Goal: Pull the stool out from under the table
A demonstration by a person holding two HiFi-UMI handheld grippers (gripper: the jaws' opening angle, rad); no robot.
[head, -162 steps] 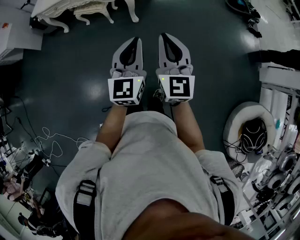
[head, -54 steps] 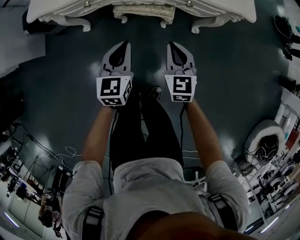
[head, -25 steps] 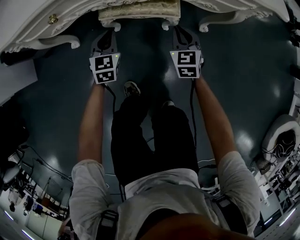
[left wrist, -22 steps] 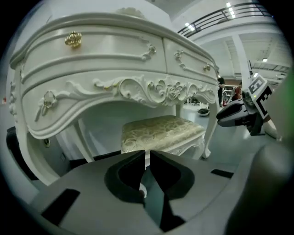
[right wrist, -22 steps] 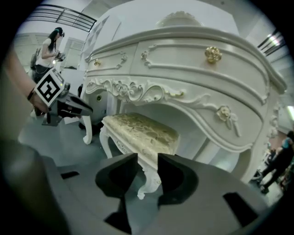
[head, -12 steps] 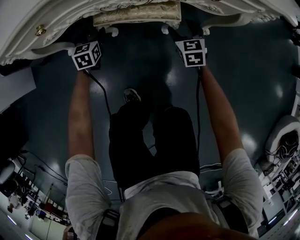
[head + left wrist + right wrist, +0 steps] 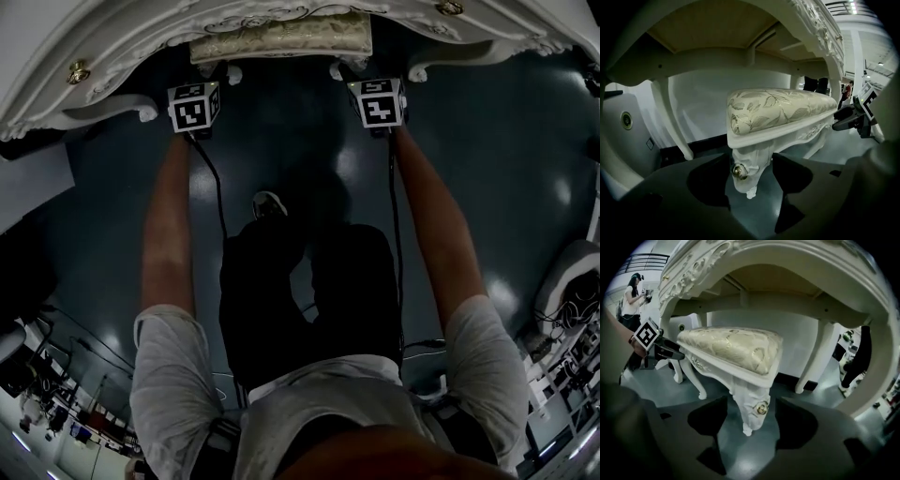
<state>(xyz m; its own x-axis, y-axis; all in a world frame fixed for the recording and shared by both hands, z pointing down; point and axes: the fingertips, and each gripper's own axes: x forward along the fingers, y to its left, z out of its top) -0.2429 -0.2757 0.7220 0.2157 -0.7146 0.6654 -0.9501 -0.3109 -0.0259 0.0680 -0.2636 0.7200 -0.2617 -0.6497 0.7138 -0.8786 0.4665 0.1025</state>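
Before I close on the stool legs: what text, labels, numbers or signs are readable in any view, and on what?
No readable text in any view.
Marker cubes: black-and-white square patterns only, no letters or digits.
Stool and table: carved ornament and gold studs, no print.
Floor clutter at the head view's edges: too small and dark to read.

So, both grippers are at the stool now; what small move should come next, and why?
Probably close both grippers now. The fingers of the left gripper and right gripper have just been opening, and each pair now stands apart with one leg of the stool between, not pressed. The stool is under the table, so a grip should come before the pull.
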